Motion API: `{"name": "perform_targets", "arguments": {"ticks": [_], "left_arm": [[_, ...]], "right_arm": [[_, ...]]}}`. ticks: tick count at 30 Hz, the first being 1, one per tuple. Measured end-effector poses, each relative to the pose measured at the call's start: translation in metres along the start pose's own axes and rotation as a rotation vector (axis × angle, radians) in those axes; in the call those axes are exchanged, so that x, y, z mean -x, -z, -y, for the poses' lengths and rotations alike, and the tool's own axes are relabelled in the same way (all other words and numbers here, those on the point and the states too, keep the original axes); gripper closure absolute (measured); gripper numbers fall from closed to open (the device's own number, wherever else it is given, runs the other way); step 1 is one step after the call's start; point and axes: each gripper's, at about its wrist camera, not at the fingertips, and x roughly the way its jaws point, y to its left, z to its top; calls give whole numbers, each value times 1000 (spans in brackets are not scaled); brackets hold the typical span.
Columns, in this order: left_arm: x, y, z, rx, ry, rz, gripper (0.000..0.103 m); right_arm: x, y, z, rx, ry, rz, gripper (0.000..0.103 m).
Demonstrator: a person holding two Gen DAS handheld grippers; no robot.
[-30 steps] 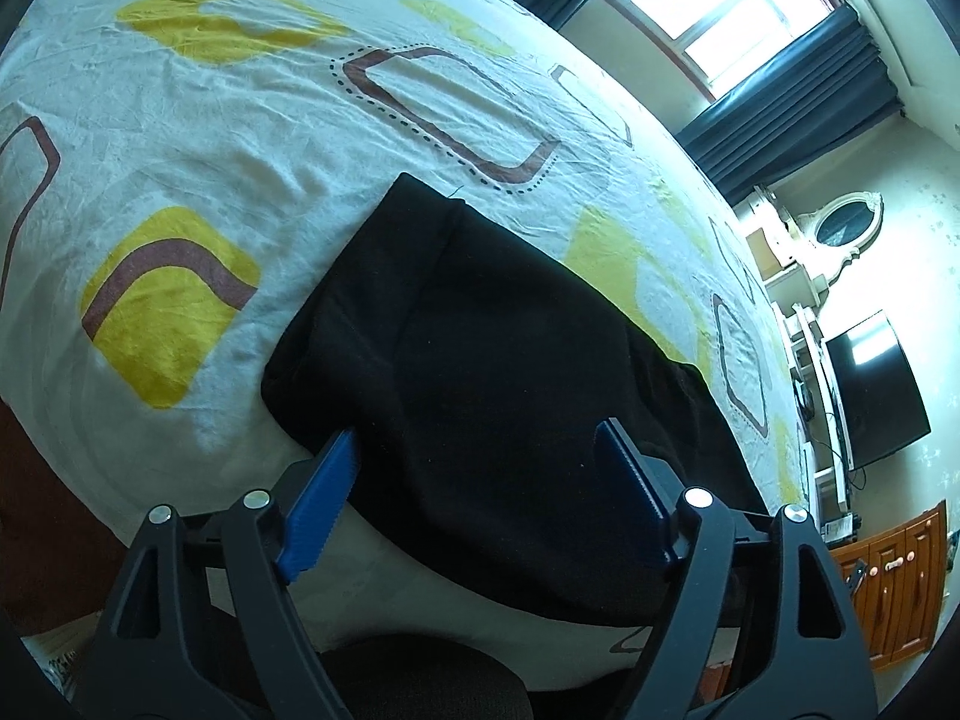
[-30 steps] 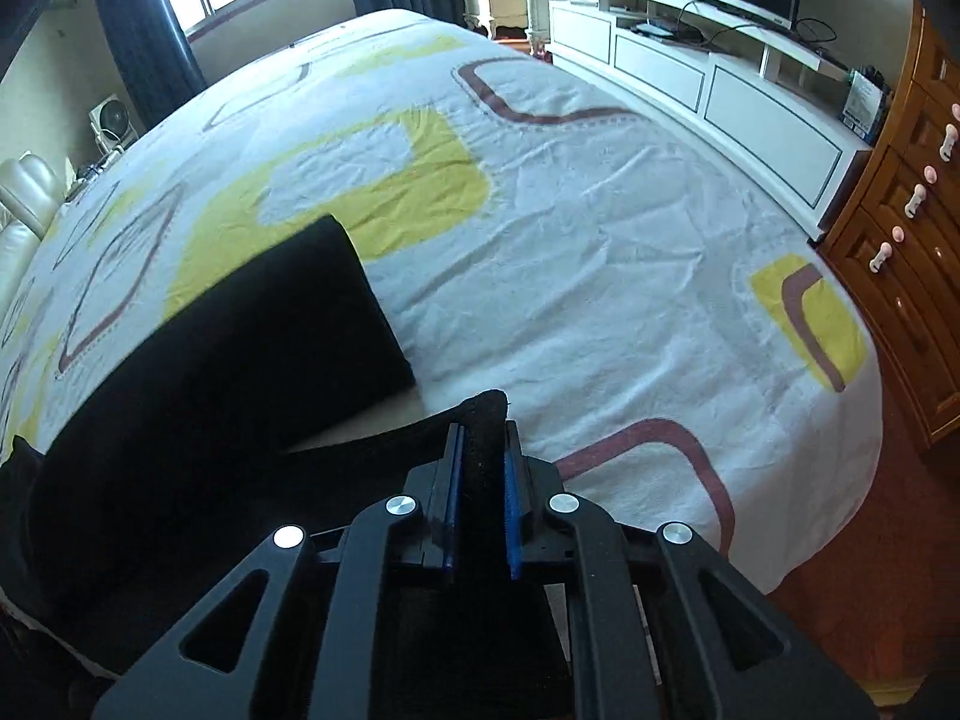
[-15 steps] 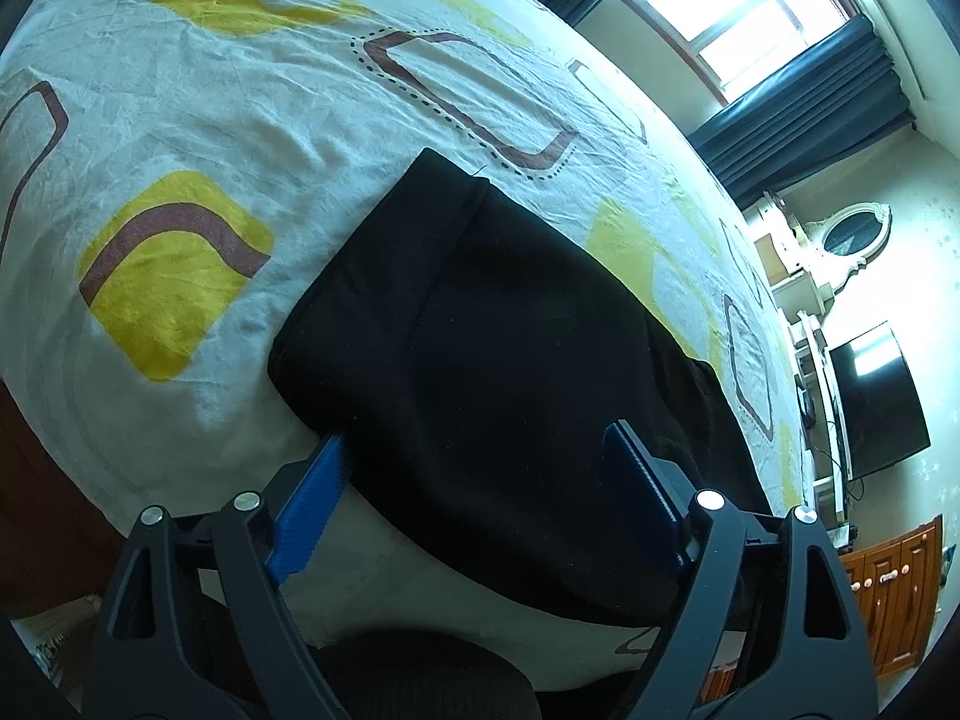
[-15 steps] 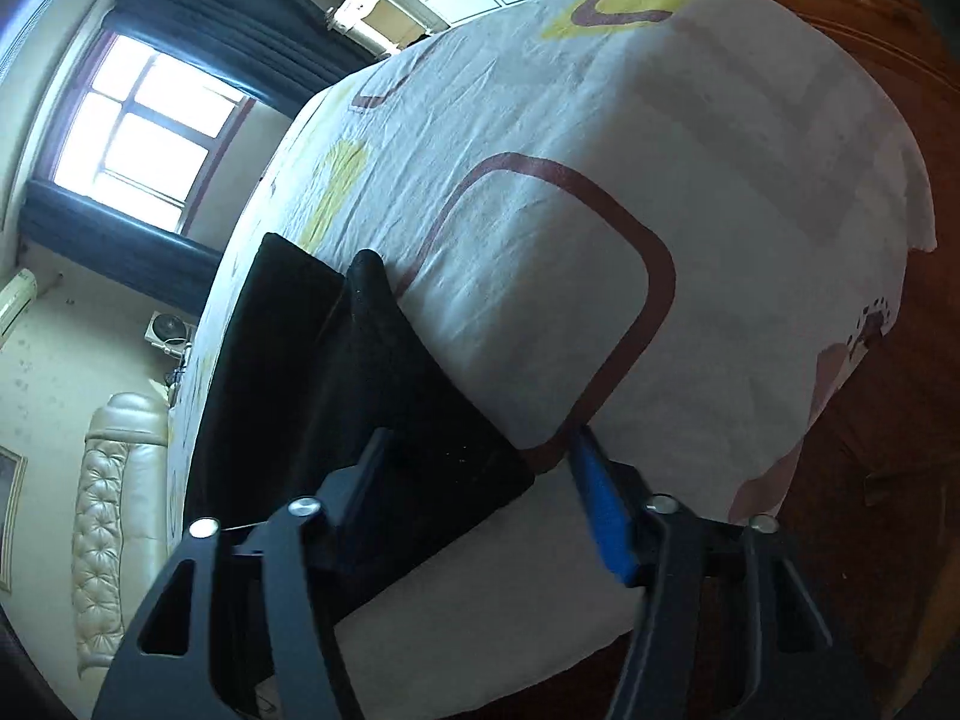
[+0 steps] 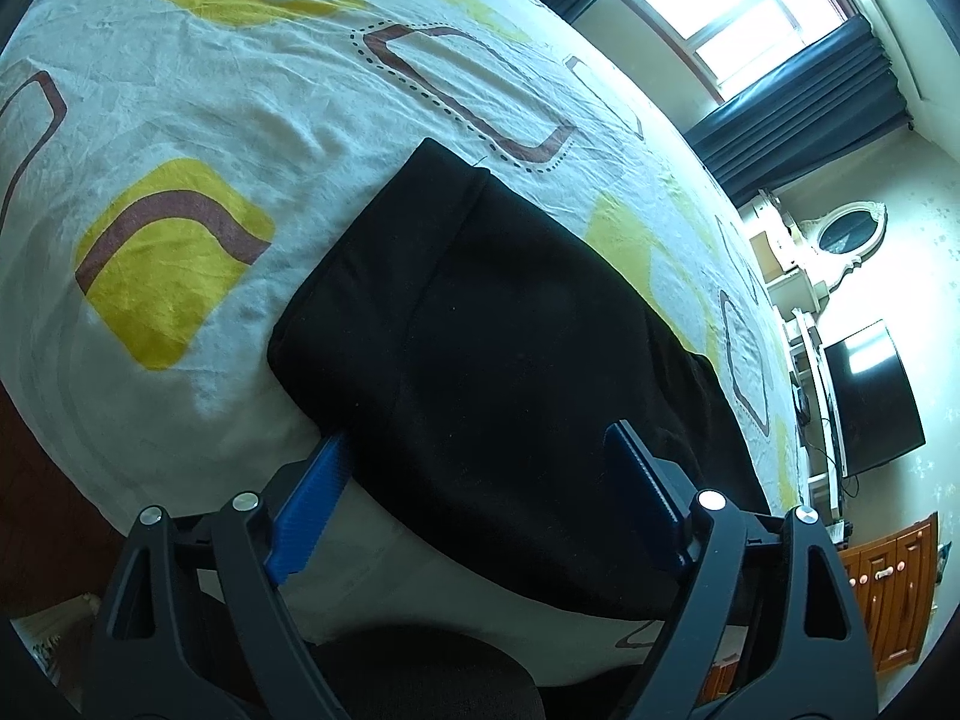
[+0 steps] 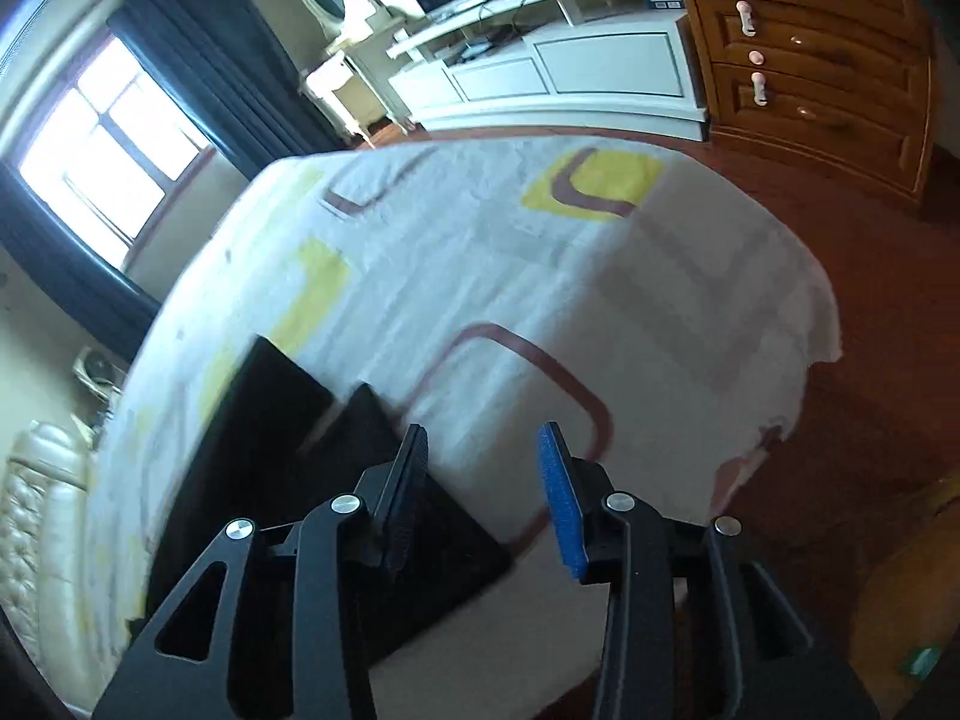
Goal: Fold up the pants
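Observation:
The black pants [image 5: 516,330] lie folded on the bed near its front edge. My left gripper [image 5: 474,474] is open and hovers over the near edge of the pants, jaws wide apart and empty. In the right wrist view the pants [image 6: 282,426] lie to the lower left with the leg ends spread. My right gripper [image 6: 483,480] is open and empty, just right of the leg end, above the sheet. That view is blurred.
The bed sheet [image 5: 252,120] is white with yellow and brown shapes. A white TV cabinet [image 6: 558,72] and a wooden dresser [image 6: 828,60] stand past the bed's end. A window with dark curtains [image 5: 780,30] is behind. A leather headboard [image 6: 36,510] shows at the left.
My right gripper has opened, let go of the pants leg end and swung up and right. My left gripper stayed open and shifted slightly over the pants.

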Motion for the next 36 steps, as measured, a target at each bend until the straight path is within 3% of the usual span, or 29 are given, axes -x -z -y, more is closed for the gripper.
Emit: {"name": "perform_targets", "arguments": {"ticks": [3,6,10,13,16,18,20,24,28,31,32,34,35,36], "left_arm": [[2,-1,1,5,7,5,17],[4,1,1,2,12,12,17],[2,3,-4,6,4,0,17],[1,3,-8,23,6,-2,16],[-3,5,-11,49,11,-8,12],[-5,6,-14,59,15,-9,12],[-5,7,-12,52,12,-9,12],[-7,5,-11,45,7,-17,12],[-8,2,-14,58,15,-18,12],[-8,2,-14,56,13,-18,12],[-8,2,-14,56,13,-18,12],[-9,2,-15,55,12,-16,12],[-9,2,-15,55,11,-15,12],[-9,2,-16,54,11,-15,12]], "right_arm": [[-31,-2,-20,-133,-205,-77,50],[-79,5,-39,-232,-304,-183,50],[-120,8,-58,-291,-308,-218,50],[-134,6,-64,-349,-281,-198,50],[-138,4,-75,-319,-263,-196,52],[-137,7,-81,-281,-247,-210,74],[-134,12,-82,-289,-258,-206,83],[-124,21,-76,-286,-237,-189,83],[-119,27,-53,-472,-271,-137,83],[-138,22,-54,-492,-295,-181,83],[-142,20,-56,-486,-300,-199,82],[-144,16,-58,-520,-341,-206,68],[-142,14,-58,-535,-377,-197,54],[-139,11,-60,-534,-408,-186,47]]}}
